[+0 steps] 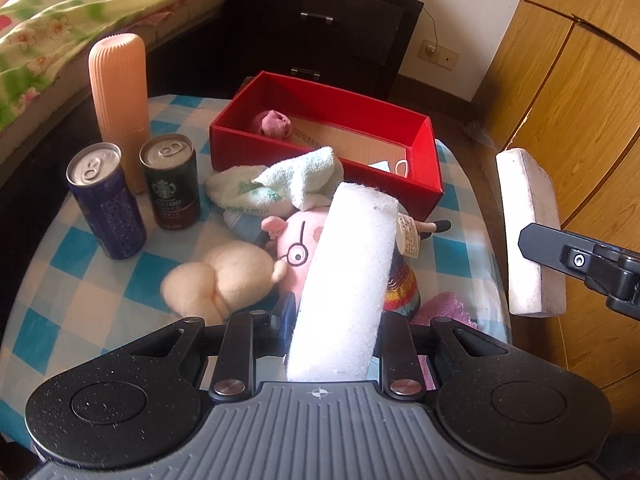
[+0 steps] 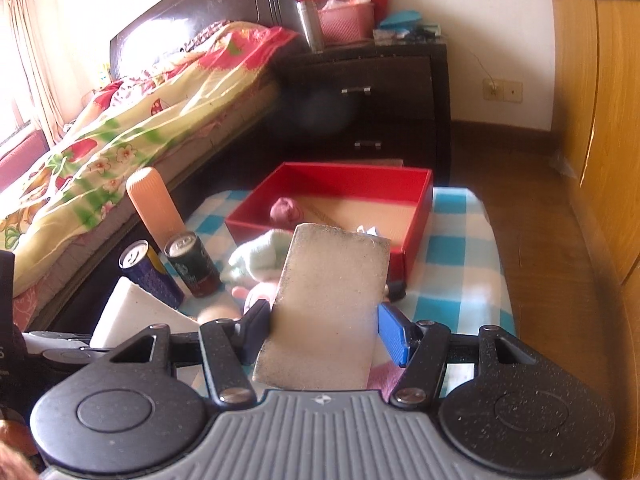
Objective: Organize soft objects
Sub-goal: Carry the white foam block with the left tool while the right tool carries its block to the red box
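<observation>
2 cans (image 1: 132,196) flank plush pig (image 1: 298,252).

— How's your light?
— Strong daylight pours from the window (image 2: 24,80) on your left; the headboard (image 2: 188,32) glares white and the wall washes out.
— Sharpness?
— Your right view is soft, with a dark smudge over the nightstand (image 2: 360,92). Your left view is crisper. Both bend hard at the edges, corners blacked out.
</observation>
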Demonstrator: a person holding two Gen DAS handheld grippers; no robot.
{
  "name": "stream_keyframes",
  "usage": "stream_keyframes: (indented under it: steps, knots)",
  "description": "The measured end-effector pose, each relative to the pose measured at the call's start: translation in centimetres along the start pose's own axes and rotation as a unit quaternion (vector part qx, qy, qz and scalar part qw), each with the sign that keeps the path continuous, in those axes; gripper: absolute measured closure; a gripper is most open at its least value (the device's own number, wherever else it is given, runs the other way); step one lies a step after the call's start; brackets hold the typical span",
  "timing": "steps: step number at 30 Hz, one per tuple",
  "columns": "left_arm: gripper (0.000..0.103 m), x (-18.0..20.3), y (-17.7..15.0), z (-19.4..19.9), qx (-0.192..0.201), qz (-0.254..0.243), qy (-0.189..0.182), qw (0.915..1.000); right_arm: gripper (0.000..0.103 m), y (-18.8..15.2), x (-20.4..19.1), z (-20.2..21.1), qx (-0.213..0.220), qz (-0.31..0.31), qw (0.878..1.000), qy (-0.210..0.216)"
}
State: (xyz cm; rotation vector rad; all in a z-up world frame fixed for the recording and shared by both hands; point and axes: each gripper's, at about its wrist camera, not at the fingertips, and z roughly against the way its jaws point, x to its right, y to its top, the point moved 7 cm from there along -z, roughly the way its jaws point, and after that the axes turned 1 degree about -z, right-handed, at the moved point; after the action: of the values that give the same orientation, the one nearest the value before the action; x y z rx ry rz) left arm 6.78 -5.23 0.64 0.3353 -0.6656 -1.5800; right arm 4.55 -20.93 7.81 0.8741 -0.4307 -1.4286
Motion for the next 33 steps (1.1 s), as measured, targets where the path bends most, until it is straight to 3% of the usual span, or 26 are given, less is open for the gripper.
stream_keyframes:
  steps: [21, 33]
  knots:
    - [0.078, 0.9, 6.5, -2.2, 0.029, -0.044, 0.028, 0.9982, 0.066, 4.9, 0.3, -2.3, 0.029, 0.009, 1.0, -0.009]
    - [0.078, 0.6, 12.2, -6.1, 0.036, -0.062, 0.058, 0.9957, 0.066, 9.0, 1.3, -7.7, 0.024, 0.018, 0.999, -0.029]
